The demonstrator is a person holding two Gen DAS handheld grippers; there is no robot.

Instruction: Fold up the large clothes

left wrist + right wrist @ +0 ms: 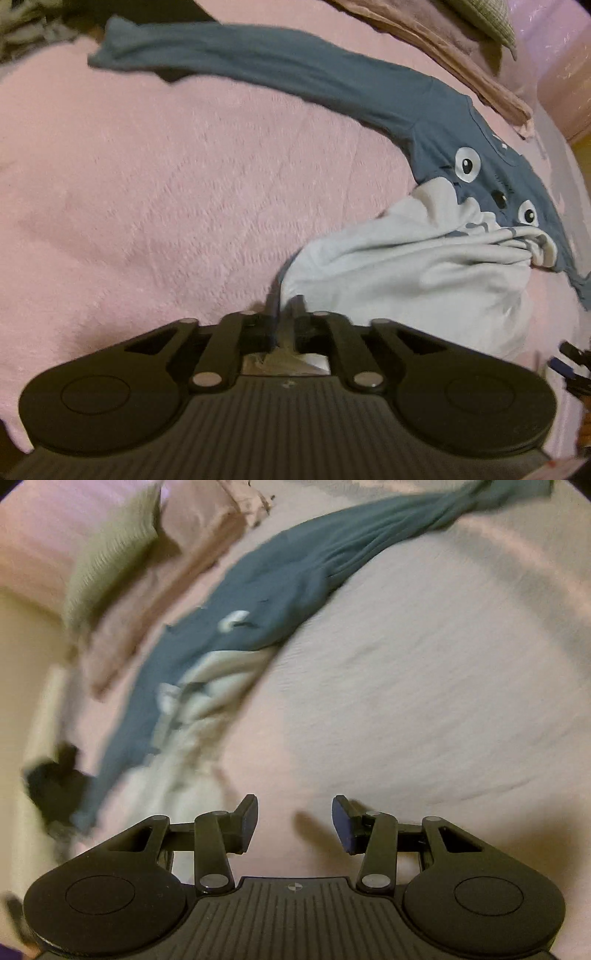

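- The left gripper [286, 306] is at the near edge of the bed. Its 2 fingers are pinched tight on the pale hem of the shirt [406, 266].
- The shirt is blue-grey with a big pale belly patch and a cartoon face with 2 round white eyes [467, 164]. It lies on the pink blanket [166, 177] that covers the bed.
- In the left wrist view, the pale part is bunched up in folds just past the left gripper, on the right side of the bed.
- The right gripper [294, 821] hangs over a bare part of the pink blanket [424, 701]. Its 2 fingers are spread apart with nothing between them. The pads [341, 825] look dark blue.
- In the right wrist view the shirt [258, 590] is off to the left of the gripper and not touching it. This view is blurry.
- A long blue-grey sleeve [258, 62] is stretched out flat from the body of the shirt toward the far left corner of the bed.
- At the far edge of the bed, past the shirt, lies a brownish-pink cloth [443, 44], with a grey-green knit cloth [487, 18] on top of it.
- A dark thing [55, 786] sits by the shirt at the left edge of the right wrist view. It is too blurry to tell what it is.
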